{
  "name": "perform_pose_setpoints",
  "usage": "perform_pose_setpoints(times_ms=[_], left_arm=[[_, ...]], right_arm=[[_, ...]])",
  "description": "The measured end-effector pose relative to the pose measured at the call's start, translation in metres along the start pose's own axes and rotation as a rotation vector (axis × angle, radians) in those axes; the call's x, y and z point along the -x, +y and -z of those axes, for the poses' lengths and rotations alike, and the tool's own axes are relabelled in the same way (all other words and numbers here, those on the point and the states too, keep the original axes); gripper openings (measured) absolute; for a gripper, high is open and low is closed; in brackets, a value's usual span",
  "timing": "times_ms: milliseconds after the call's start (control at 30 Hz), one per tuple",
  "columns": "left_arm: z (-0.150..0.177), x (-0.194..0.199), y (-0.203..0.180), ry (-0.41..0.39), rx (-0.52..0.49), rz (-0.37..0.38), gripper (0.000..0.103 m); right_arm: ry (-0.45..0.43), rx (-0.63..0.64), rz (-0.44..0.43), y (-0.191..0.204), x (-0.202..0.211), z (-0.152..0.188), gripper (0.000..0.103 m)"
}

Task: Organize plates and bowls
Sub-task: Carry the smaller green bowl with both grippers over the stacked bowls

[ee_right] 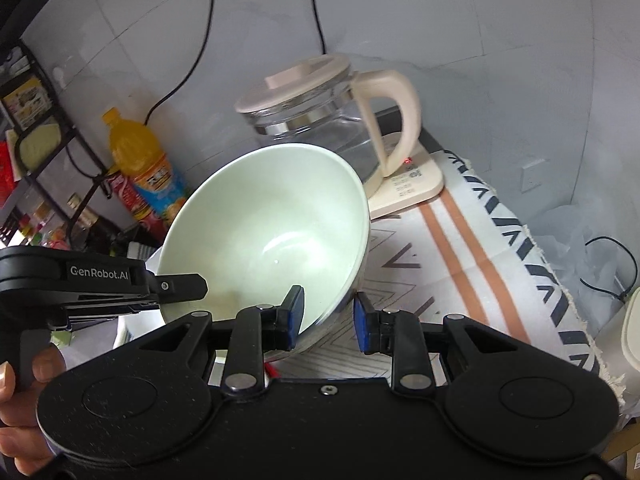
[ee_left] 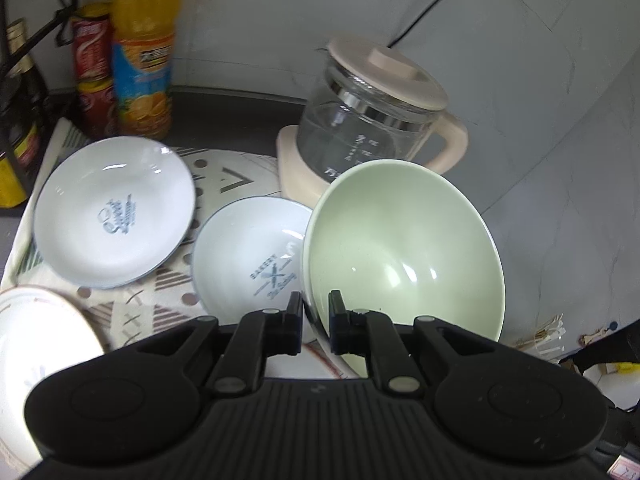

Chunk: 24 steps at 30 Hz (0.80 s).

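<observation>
Left claw (ee_left: 315,322) clamped on the near rim of the green bowl (ee_left: 400,248), holding it tilted above the patterned cloth (ee_left: 224,176) on the counter. Right claw (ee_right: 328,318) straddles the same bowl's rim, jaws partly apart; can't tell if the pads press on it. Beyond: two white plates (ee_left: 112,212) with blue print, another white plate (ee_left: 36,332) nearer left, glass kettle (ee_left: 376,116) behind, juice bottle (ee_left: 144,52) far left.
</observation>
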<state>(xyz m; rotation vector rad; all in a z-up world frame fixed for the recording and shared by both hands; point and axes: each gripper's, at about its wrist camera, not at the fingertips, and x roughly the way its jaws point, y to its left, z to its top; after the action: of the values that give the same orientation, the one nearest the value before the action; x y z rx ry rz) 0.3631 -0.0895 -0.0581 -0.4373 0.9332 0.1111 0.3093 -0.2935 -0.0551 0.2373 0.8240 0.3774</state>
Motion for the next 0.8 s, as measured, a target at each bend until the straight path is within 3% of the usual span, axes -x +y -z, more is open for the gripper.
perform_pose_setpoints(times_ms=[467,800], left_arm=[[0.032,0.034,0.039,0.008,0.050,-0.016,0.011],[0.057,0.042,0.060,0.061,0.088,-0.032,0.012]], right_arm=[[0.067,0.096,-0.052,0.037,0.008,0.022,0.027],[0.126,0.143,-0.082,0.057,0.014,0.041,0.027]])
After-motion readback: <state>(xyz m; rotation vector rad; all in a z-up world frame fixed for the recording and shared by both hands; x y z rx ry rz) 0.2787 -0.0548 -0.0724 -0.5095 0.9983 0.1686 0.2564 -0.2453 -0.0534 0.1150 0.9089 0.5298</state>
